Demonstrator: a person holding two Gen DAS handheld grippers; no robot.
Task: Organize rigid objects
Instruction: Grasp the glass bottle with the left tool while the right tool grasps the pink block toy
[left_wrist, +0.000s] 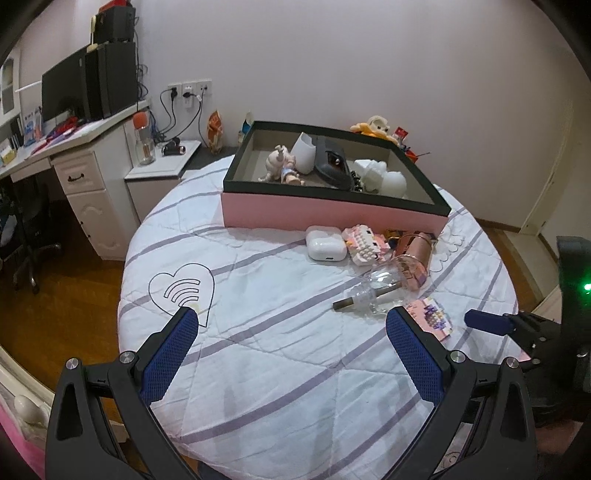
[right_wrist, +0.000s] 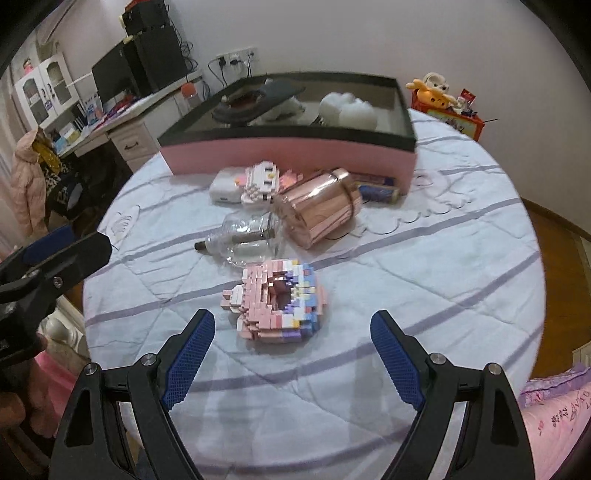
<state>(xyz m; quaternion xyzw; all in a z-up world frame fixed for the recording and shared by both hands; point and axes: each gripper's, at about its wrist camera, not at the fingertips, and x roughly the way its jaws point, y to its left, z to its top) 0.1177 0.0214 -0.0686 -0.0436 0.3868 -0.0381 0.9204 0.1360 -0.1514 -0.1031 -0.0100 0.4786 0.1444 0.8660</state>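
Observation:
A pink box with a black rim stands at the far side of the round bed and holds a doll, a white cup, a dark case and white figures. In front of it lie a white earbud case, a pink brick model, a rose-gold can and a clear glass bottle. A pink-and-purple brick model lies just ahead of my open, empty right gripper. My left gripper is open and empty over the sheet.
The round bed has a white quilt with purple stripes. A desk with a monitor stands at left, with a small side table. Plush toys sit at the far right. Wooden floor surrounds the bed.

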